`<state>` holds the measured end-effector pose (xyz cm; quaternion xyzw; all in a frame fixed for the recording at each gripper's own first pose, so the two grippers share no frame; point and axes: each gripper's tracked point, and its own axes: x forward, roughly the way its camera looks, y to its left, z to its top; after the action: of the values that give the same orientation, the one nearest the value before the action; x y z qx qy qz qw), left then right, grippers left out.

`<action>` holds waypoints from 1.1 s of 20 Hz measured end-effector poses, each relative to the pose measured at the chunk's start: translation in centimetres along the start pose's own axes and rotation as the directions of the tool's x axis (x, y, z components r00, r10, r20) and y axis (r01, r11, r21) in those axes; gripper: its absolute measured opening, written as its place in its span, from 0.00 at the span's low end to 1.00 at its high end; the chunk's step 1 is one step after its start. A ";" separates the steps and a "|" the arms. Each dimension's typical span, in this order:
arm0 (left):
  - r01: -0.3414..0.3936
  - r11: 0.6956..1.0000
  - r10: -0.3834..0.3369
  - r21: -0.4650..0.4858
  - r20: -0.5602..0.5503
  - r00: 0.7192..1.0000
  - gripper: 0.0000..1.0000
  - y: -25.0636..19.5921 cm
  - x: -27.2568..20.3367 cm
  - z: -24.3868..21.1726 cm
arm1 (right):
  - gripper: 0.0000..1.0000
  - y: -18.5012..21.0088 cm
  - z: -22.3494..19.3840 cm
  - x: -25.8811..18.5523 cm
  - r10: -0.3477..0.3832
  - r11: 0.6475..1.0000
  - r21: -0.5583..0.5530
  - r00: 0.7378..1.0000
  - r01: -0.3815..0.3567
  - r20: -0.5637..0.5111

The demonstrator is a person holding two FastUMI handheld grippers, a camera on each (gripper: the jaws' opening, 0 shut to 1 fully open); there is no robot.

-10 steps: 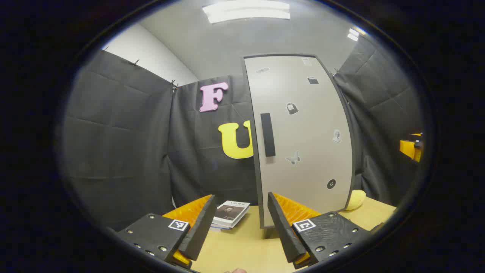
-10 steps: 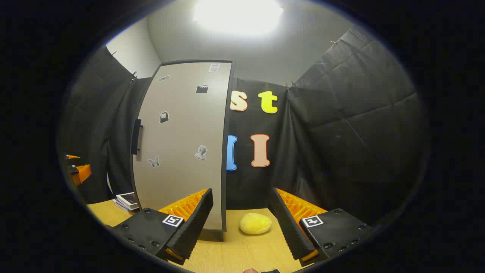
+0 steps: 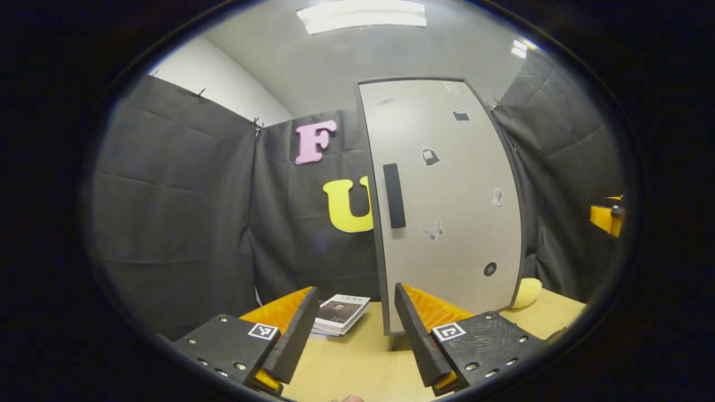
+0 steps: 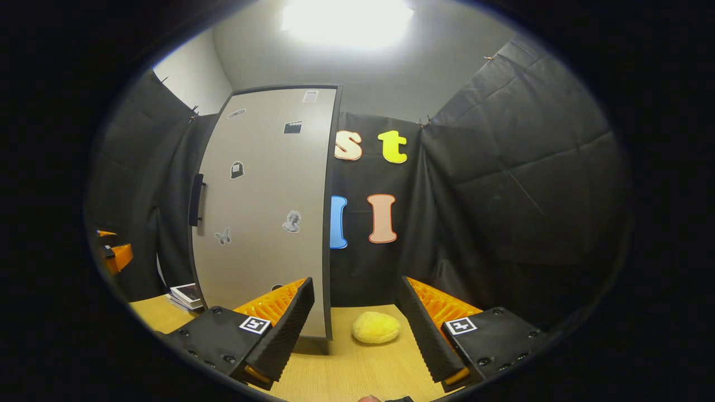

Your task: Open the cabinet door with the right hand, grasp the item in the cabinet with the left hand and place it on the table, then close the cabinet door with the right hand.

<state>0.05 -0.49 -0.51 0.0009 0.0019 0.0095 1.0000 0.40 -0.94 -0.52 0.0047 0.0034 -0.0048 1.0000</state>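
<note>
Cabinet door [image 3: 447, 201] closed, well ahead of both spread grippers.

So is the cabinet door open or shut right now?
Shut. The cabinet door sits flush in its dark frame, no interior showing, its handle untouched. The right gripper hangs open, well short of it.
</note>
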 end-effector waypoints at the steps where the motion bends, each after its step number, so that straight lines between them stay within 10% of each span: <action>1: -0.001 1.000 0.001 0.000 -0.001 1.000 0.82 -0.1 -0.1 0.0 | 0.98 -0.2 0.0 0.0 -0.002 1.000 0.001 1.000 0.002 0.000; 13: -0.022 1.000 0.022 0.003 0.005 1.000 0.82 -0.8 -0.7 0.2 | 0.97 -0.8 -0.2 0.5 0.017 1.000 0.006 1.000 -0.017 -0.001; 22: -0.181 0.983 0.181 0.034 -0.014 0.983 0.82 2.9 -4.1 -0.5 | 0.97 5.9 3.8 3.9 0.228 0.970 0.073 0.972 -0.231 0.051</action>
<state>-4.07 2.30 -1.03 0.0172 0.0104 0.1003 0.9948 4.40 4.86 3.30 0.0443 -0.0183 0.1107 0.9927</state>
